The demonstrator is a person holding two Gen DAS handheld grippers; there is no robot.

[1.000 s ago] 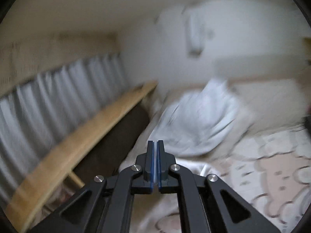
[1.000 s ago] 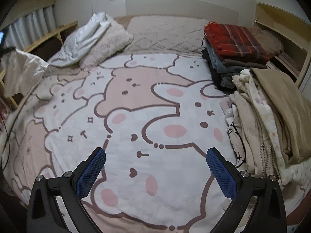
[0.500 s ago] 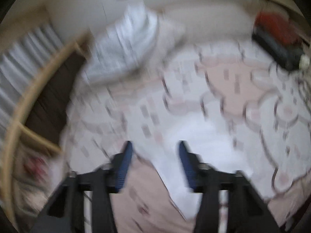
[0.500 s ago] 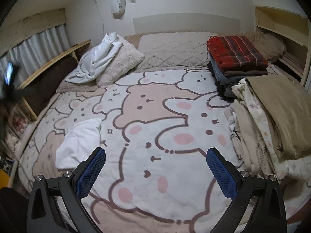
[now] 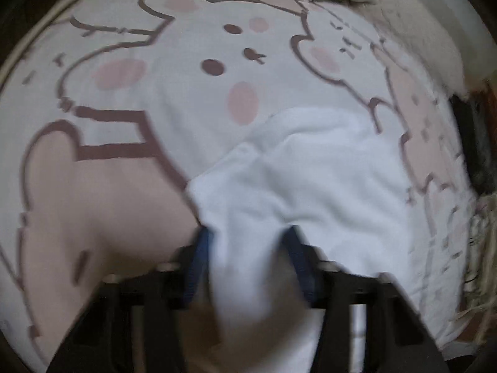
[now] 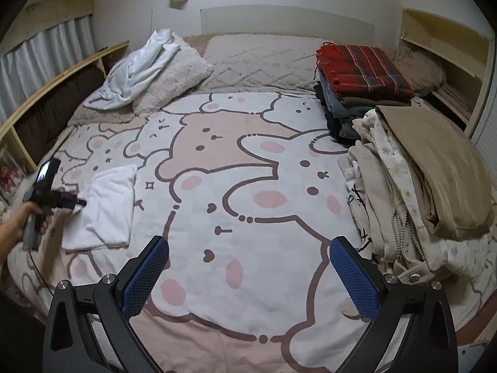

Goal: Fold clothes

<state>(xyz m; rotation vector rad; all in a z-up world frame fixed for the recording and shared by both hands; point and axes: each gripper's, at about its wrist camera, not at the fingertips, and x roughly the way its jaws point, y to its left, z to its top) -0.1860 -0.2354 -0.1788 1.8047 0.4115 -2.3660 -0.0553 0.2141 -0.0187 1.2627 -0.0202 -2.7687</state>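
Note:
A white garment (image 5: 310, 171) lies loosely folded on the cartoon-bear bed cover (image 6: 248, 161), near the bed's left side (image 6: 105, 208). My left gripper (image 5: 247, 248) is at the garment's near edge, fingers apart, with a bunched fold of white cloth between them; the view is blurred. In the right wrist view a hand (image 6: 21, 217) holds the left gripper (image 6: 77, 202) against the garment's left edge. My right gripper (image 6: 248, 267) hovers open above the bed's front middle with nothing between its fingers.
A heap of unfolded beige and cream clothes (image 6: 403, 192) lies along the right side. Behind it stands a folded stack topped by red plaid (image 6: 357, 74). A crumpled white garment (image 6: 136, 65) rests on a fluffy pillow at the back left. A wooden rail (image 6: 62, 74) borders the left.
The left gripper was shut and raised at the left; it opened, the white garment dropped onto the bed, and the gripper came down to the garment's edge. The right gripper stayed open.

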